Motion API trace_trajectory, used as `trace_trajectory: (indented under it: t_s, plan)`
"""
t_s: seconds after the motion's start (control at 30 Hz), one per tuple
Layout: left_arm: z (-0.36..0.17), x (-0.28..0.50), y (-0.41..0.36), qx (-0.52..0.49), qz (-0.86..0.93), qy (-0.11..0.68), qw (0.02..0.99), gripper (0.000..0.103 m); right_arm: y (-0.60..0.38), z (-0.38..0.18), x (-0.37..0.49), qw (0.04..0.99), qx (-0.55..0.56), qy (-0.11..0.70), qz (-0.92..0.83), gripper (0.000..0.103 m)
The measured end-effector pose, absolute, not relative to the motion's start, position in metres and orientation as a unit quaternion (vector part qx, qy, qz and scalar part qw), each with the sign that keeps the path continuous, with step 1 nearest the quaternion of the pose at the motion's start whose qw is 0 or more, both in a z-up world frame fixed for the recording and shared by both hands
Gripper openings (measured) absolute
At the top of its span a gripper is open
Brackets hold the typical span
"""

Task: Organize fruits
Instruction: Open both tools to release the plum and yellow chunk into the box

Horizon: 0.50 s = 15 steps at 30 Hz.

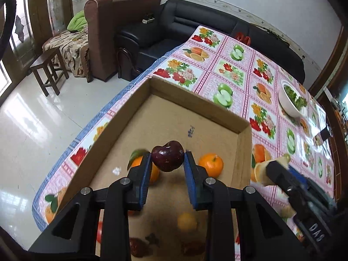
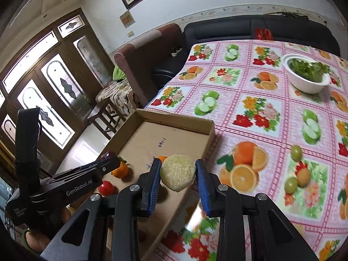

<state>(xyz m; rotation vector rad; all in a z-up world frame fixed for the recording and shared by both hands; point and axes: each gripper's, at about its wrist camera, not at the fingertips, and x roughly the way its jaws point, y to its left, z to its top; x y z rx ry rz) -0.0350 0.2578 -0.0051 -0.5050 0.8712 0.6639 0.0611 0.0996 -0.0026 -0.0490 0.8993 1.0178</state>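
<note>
My left gripper [image 1: 167,157] is shut on a dark red apple [image 1: 167,155] and holds it above the open cardboard box [image 1: 195,100]. Oranges [image 1: 211,164] and other blurred fruits lie on the box floor below. My right gripper [image 2: 178,171] is shut on a pale yellow-green cut fruit [image 2: 178,175], held over the box's right wall [image 2: 208,139]. The left gripper also shows in the right wrist view [image 2: 109,158], over an orange [image 2: 120,169] and a red fruit [image 2: 106,188]. Three small green and brown fruits [image 2: 296,152] lie on the tablecloth to the right.
A white bowl of greens [image 2: 307,74] stands at the far right of the table, also in the left wrist view [image 1: 291,102]. A black sofa [image 1: 195,19], a brown armchair [image 1: 115,32] and a wooden stool [image 1: 49,71] stand beyond the table's left edge.
</note>
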Motion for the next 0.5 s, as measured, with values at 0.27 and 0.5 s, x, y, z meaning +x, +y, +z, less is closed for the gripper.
trace_trajectory:
  t_s: [0.27,0.5]
  plan:
    - [-0.018,-0.001,0.295,-0.245,0.333,0.432,0.801,0.027,0.152,-0.019,0.085,0.764,-0.039,0.440,0.469,0.032]
    - [-0.039,0.017,0.309,-0.246,0.340,0.461,0.782,0.027,0.194,-0.039,0.097,0.756,-0.075,0.454,0.465,0.032]
